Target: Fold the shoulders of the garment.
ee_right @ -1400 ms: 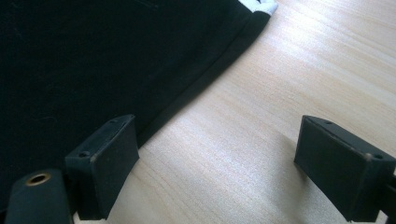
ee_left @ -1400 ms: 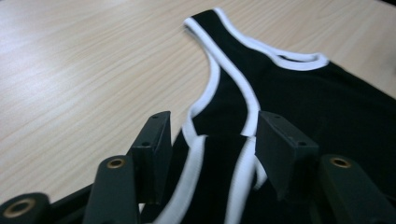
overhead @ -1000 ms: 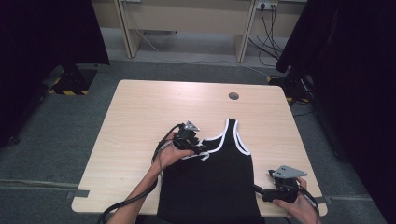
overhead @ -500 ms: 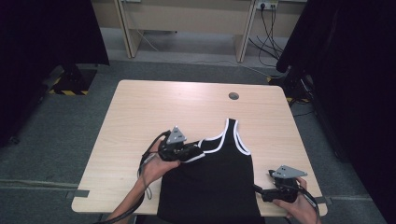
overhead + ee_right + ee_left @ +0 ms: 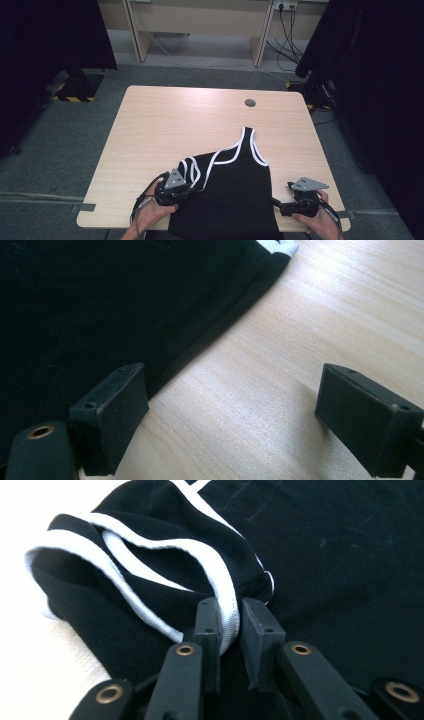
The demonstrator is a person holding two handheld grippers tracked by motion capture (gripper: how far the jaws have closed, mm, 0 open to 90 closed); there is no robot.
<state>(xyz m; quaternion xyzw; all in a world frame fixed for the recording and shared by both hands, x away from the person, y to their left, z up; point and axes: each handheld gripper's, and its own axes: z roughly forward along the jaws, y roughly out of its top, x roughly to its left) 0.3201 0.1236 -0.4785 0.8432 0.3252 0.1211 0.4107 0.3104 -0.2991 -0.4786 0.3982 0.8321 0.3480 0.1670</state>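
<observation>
High view: black tank top (image 5: 230,200) lies on near half of wooden table (image 5: 165,125), hem at near edge. My left gripper (image 5: 184,191) at garment's left shoulder, which sits folded over toward middle; my right gripper (image 5: 278,205) beside right side seam.

Left gripper view: my jaws clamped on white-trimmed strap (image 5: 227,615), fabric bunched ahead.

Right gripper view: my jaws spread wide, nothing between; one jaw just over tank top edge, other over bare wood.
</observation>
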